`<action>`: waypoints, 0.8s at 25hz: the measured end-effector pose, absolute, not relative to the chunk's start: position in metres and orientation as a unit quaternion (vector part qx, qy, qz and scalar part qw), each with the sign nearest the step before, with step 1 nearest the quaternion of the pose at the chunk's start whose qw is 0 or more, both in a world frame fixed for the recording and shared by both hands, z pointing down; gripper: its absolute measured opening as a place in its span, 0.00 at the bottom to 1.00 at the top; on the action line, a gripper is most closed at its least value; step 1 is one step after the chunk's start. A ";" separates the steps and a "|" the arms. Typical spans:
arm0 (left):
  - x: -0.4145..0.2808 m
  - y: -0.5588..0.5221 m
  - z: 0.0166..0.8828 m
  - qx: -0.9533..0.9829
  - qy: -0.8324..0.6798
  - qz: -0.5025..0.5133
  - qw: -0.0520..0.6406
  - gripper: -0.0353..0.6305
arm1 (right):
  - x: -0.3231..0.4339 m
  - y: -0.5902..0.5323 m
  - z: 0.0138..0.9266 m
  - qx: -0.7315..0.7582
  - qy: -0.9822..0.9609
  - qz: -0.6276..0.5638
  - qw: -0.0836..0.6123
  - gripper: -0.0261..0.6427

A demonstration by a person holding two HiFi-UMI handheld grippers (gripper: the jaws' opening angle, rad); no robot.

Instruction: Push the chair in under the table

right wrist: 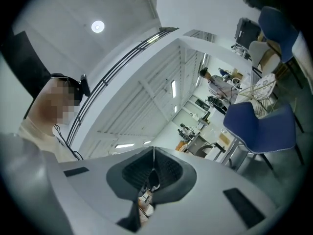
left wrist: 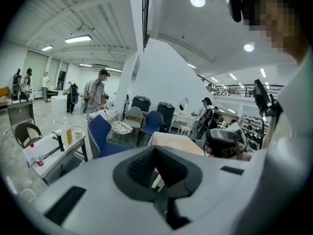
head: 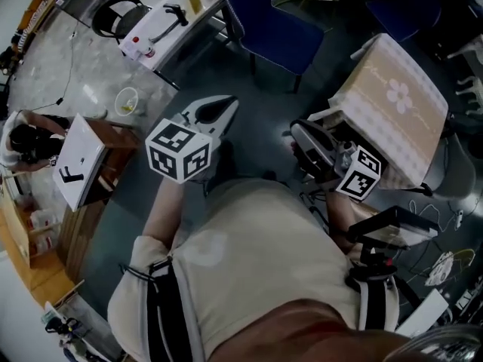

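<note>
Facing blue chair [head: 275, 30] near beige table [head: 392, 100]

The top edge is cutting off the blue chair [head: 273, 30] at twelve o'clock. My right gripper [head: 302, 138] is covering the near corner of the table [head: 392, 100] at three, and my torso [head: 264, 266] is hiding the floor [head: 219, 70] at six.

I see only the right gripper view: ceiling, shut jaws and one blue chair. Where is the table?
Observer: In the head view, a table with a beige flowered cloth stands close beside the right gripper.
Operator: Is the left gripper holding something?
Observer: No. The left gripper is shut, with nothing between its jaws.
Operator: What stands in front of it?
Observer: A blue chair, apart from it, between the cloth table and a white table.
</note>
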State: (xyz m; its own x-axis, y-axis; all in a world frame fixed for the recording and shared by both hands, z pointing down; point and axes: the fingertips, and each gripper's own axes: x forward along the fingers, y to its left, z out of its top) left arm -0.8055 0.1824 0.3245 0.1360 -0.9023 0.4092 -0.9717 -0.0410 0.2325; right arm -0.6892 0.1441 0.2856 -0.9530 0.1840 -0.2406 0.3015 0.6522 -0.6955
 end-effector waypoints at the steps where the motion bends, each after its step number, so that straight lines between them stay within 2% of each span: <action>1: -0.811 0.179 0.325 0.722 -0.648 0.072 0.231 0.06 | -0.693 0.142 0.287 0.123 0.907 -0.396 0.073 0.06; 20: -1.006 0.186 0.327 0.742 -0.626 0.008 0.239 0.06 | -0.884 0.160 0.285 0.061 0.921 -0.385 0.015 0.06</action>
